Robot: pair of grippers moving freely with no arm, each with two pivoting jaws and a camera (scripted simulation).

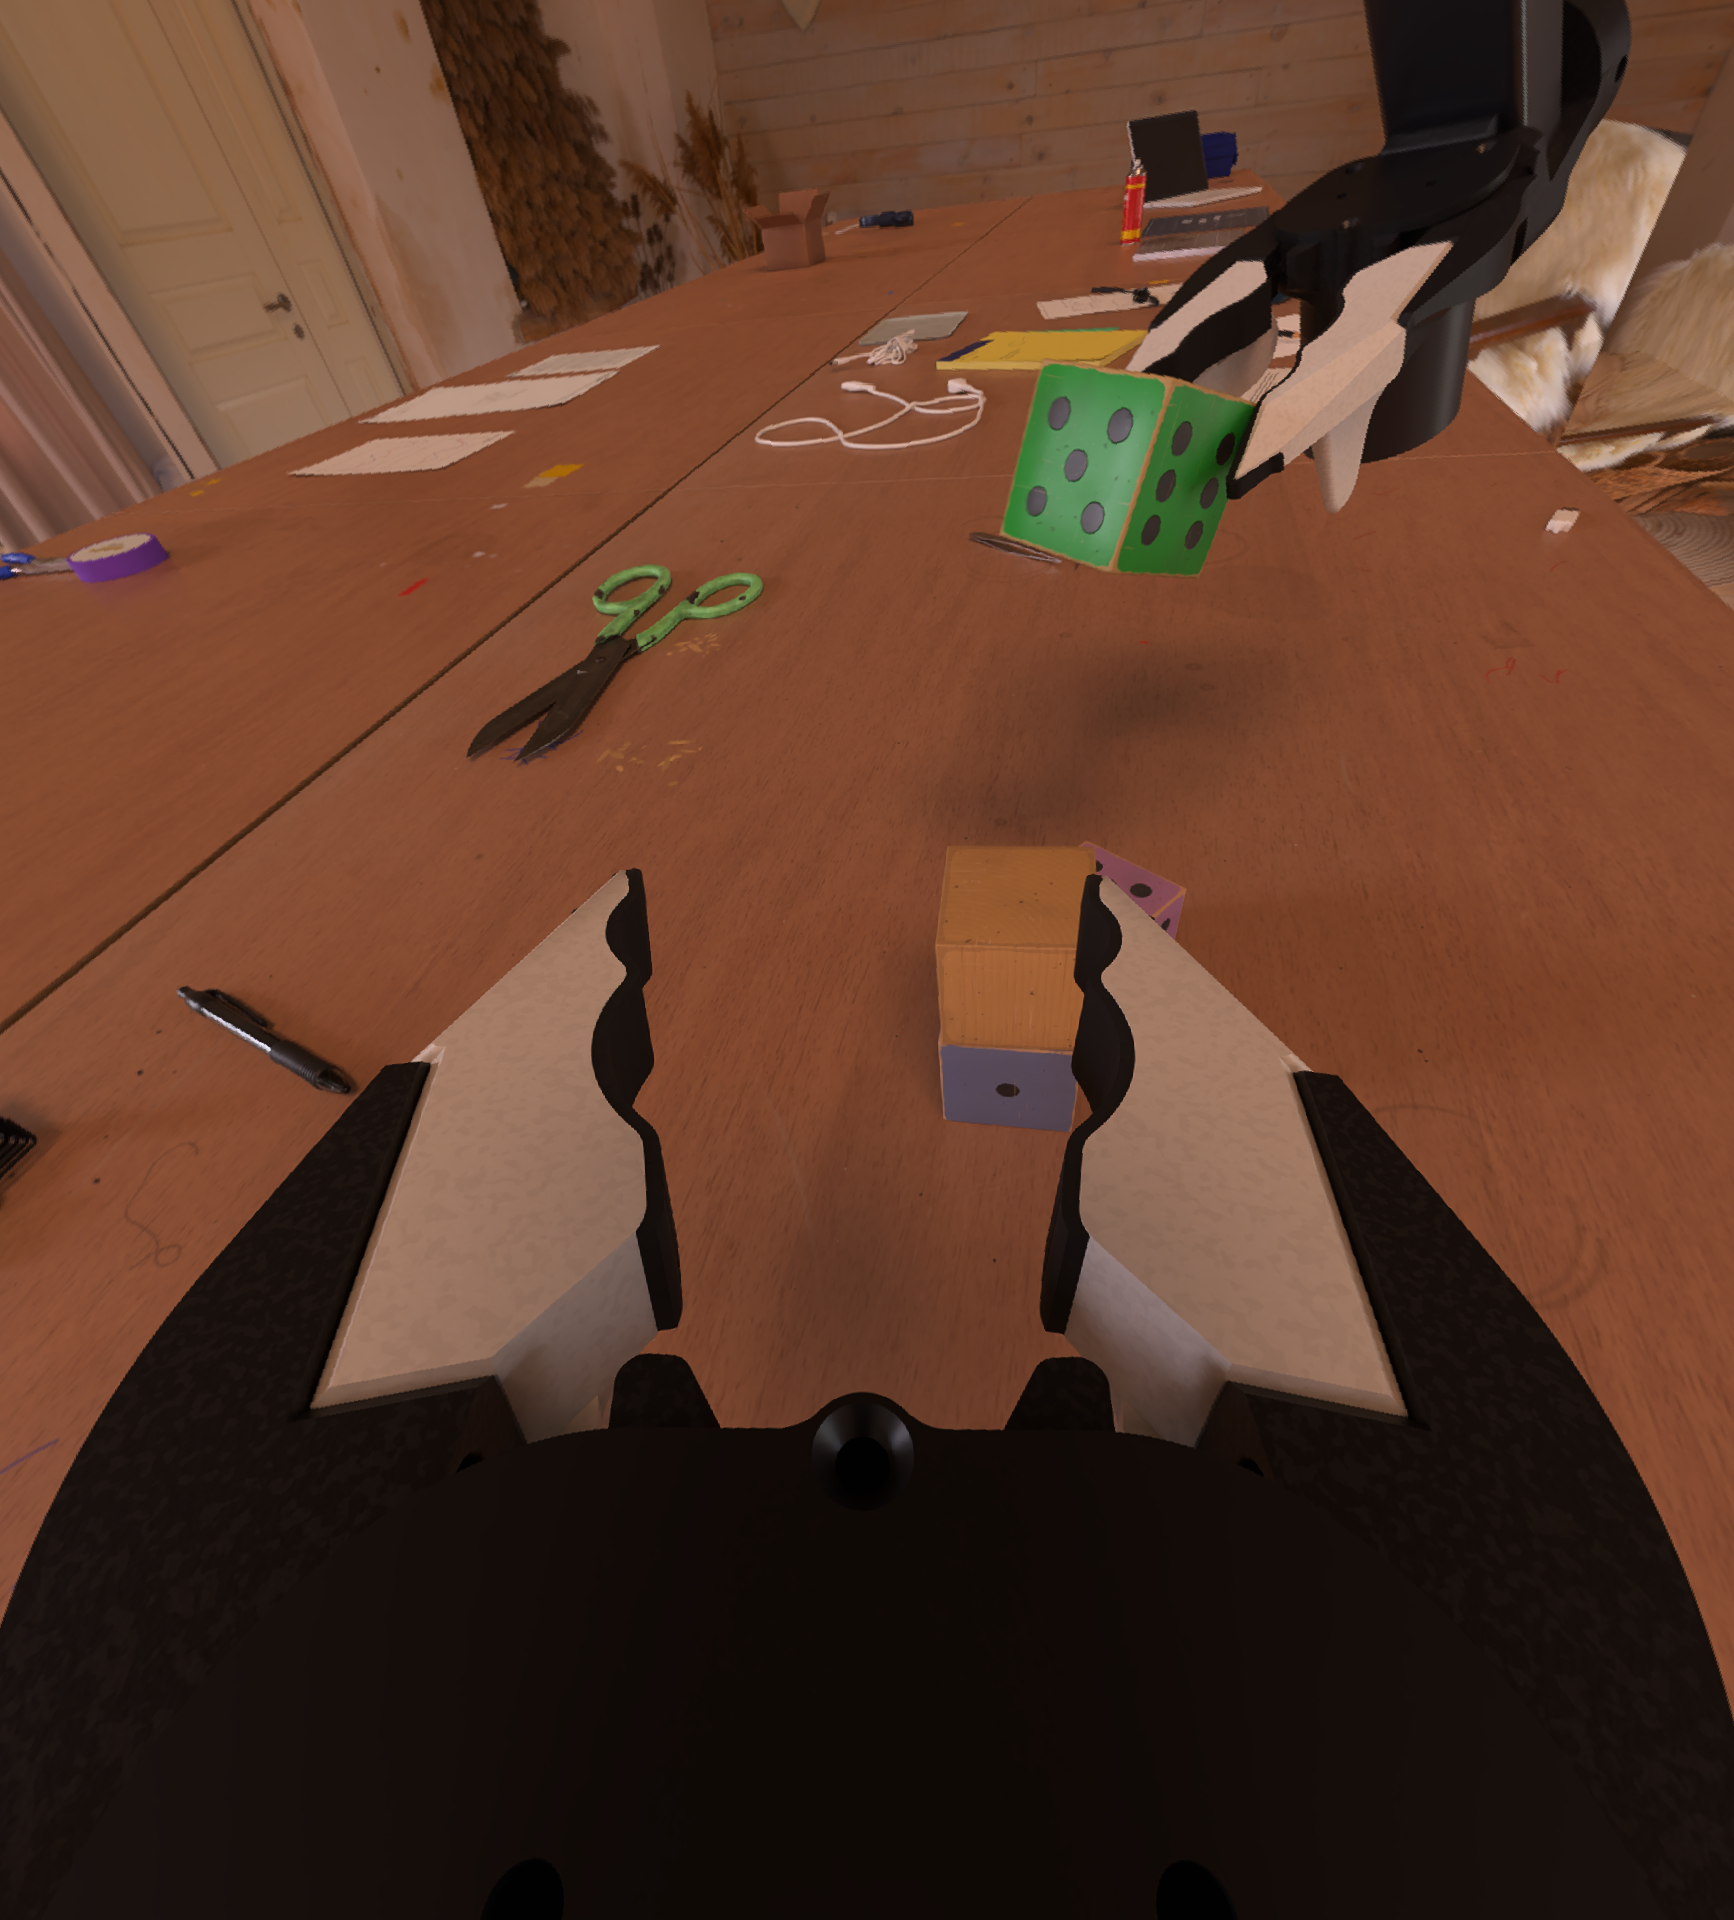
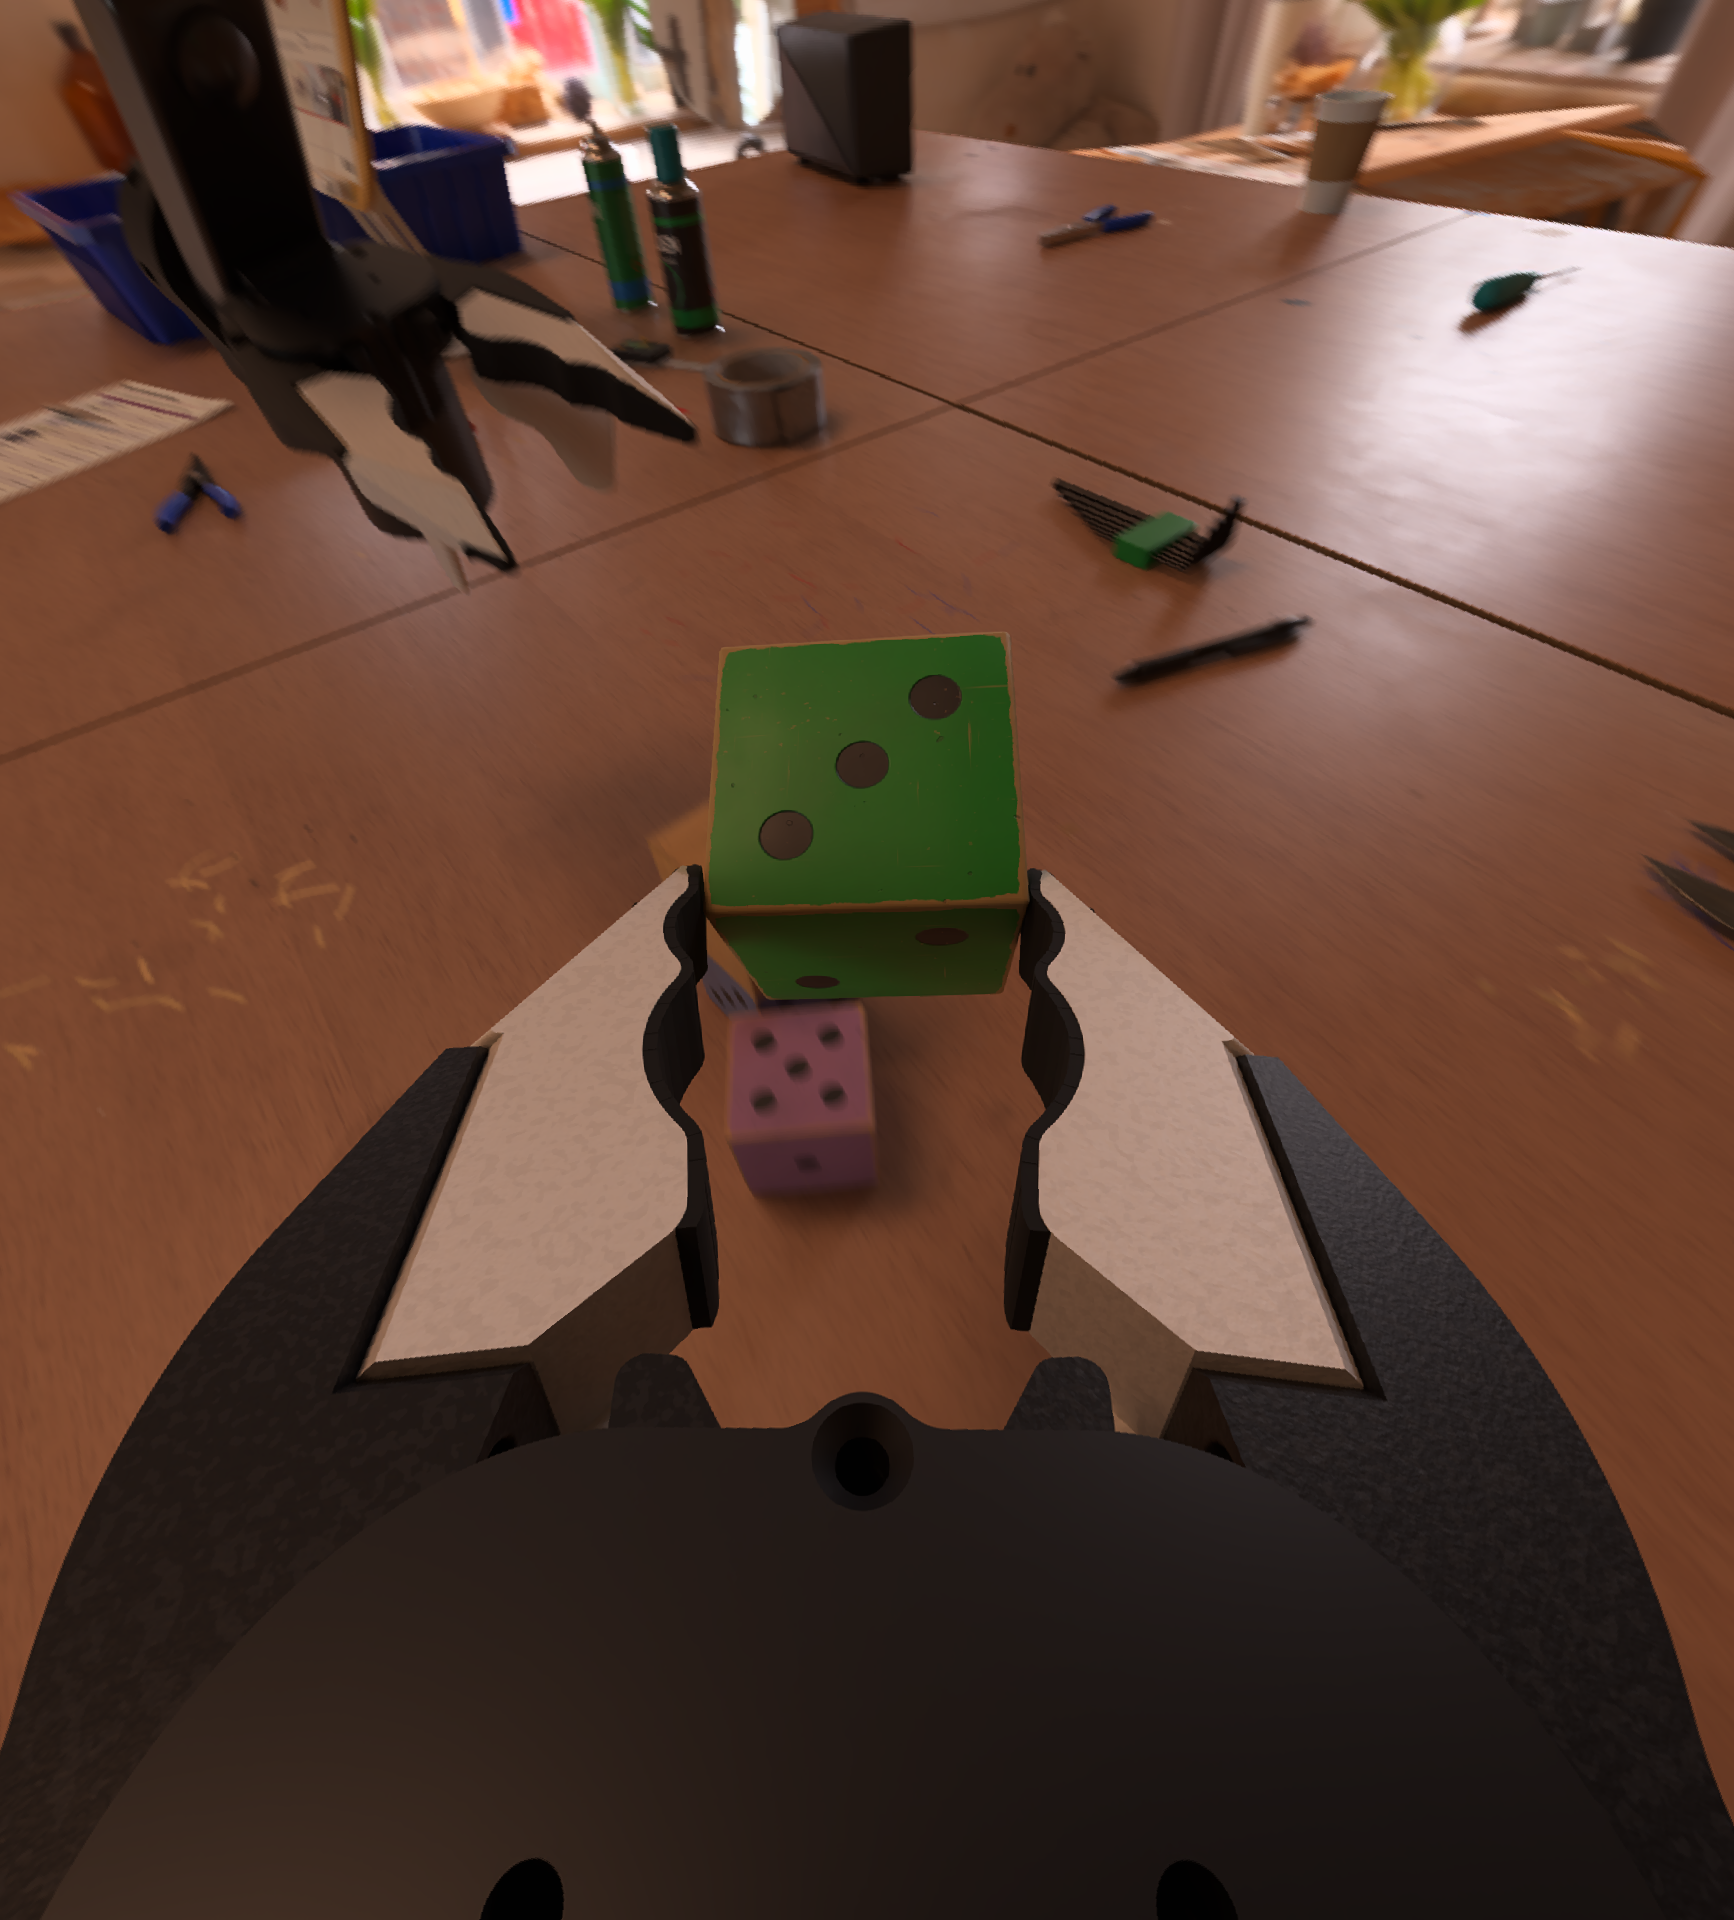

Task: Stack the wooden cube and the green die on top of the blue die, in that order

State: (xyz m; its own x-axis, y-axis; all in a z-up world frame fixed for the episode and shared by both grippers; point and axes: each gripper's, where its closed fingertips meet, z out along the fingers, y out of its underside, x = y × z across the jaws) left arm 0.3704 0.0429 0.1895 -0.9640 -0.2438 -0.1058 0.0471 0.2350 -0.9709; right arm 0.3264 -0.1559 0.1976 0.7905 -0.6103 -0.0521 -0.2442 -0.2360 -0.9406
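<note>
The wooden cube (image 1: 1006, 945) sits on top of the blue die (image 1: 1004, 1086) on the brown table. My left gripper (image 1: 863, 899) is open and empty. The stack stands just beyond its right fingertip, which hides the stack's right edge. My right gripper (image 2: 863, 894) is shut on the green die (image 2: 863, 779) and holds it in the air. In the left wrist view the green die (image 1: 1123, 468) hangs high beyond the stack, held by the right gripper (image 1: 1206, 416). In the right wrist view only a corner of the wooden cube (image 2: 678, 831) shows beside the green die.
A purple die (image 2: 801, 1091) lies on the table under the held die, close behind the stack (image 1: 1143, 891). Green-handled scissors (image 1: 614, 655), a black pen (image 1: 265, 1039), a white cable (image 1: 873, 416) and a hex key set (image 2: 1154, 535) lie around. The left gripper (image 2: 593, 494) hovers at upper left.
</note>
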